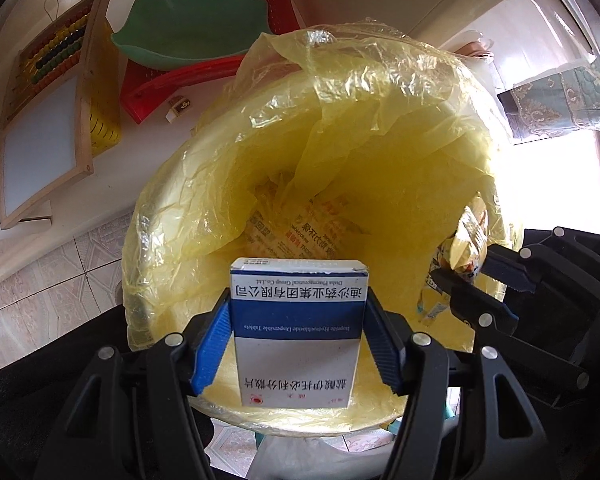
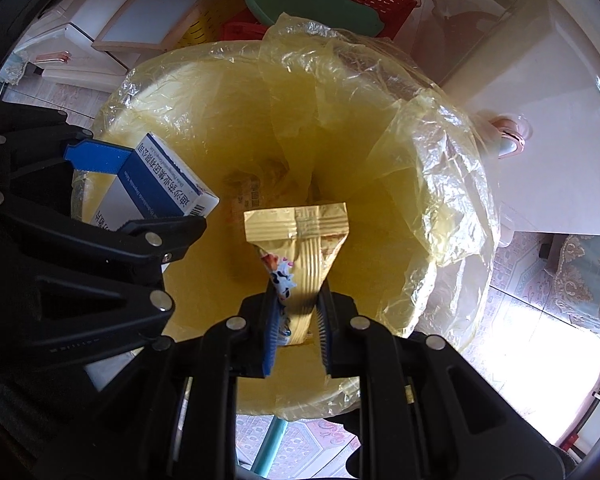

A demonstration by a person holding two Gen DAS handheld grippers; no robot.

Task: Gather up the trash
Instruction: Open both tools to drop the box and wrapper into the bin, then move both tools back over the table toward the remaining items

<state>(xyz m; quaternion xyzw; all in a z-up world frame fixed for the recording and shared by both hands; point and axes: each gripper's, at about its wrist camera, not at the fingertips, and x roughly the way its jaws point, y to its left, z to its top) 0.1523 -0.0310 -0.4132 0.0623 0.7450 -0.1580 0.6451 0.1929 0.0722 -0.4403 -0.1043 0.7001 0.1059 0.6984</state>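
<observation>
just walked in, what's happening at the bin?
Trash drop in progress. The left gripper holds a blue-and-white medicine box over the yellow-lined bin. The right gripper has a gold snack wrapper between its jaws, also above the bin opening. Printed packaging already lies at the bottom. Neither item has dropped yet.

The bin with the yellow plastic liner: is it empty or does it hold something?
Not empty. Printed packaging lies at the bottom of the yellow-lined bin; how much, cannot tell.
</observation>
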